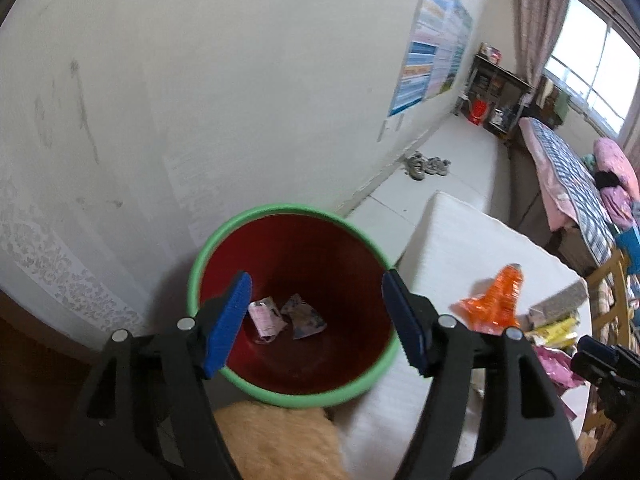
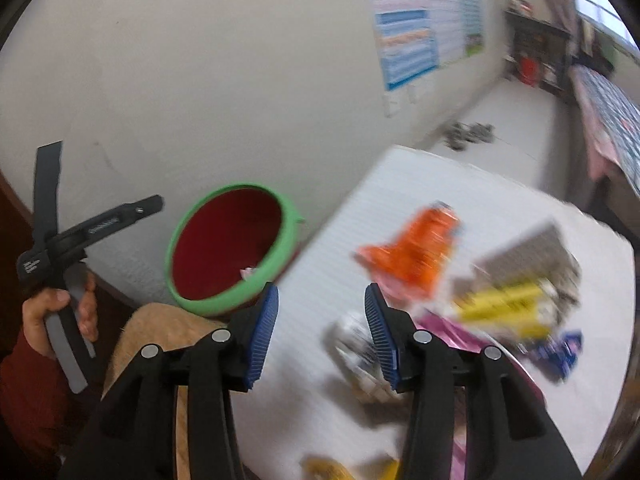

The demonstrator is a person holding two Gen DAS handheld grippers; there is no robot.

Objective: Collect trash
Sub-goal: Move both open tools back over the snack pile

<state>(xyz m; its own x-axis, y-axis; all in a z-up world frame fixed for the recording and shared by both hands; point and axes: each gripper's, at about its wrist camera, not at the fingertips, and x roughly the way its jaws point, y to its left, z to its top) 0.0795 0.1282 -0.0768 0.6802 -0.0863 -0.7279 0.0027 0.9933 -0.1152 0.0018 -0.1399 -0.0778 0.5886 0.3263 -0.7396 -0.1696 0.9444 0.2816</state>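
Note:
A red bin with a green rim [image 1: 208,252] stands by the wall, left of a white table [image 1: 452,240]. A pink wrapper [image 1: 265,319] and a grey-blue wrapper [image 1: 303,317] lie at its bottom. My left gripper [image 1: 316,320] is open and empty above the bin mouth. In the right wrist view, the bin [image 2: 224,248] is at left; my right gripper [image 2: 320,332] is open and empty over the table [image 2: 352,240]. Blurred trash lies there: an orange wrapper [image 2: 416,248], a yellow packet [image 2: 508,308], a silver wrapper [image 2: 356,344], a blue wrapper [image 2: 560,352].
A tan cushioned seat [image 1: 276,440] sits below the bin. The orange wrapper [image 1: 494,300] and a grey box [image 1: 560,300] show on the table. A bed [image 1: 568,176], shelf [image 1: 496,96] and shoes [image 1: 428,164] are farther back. My hand holds the left gripper's handle [image 2: 60,280].

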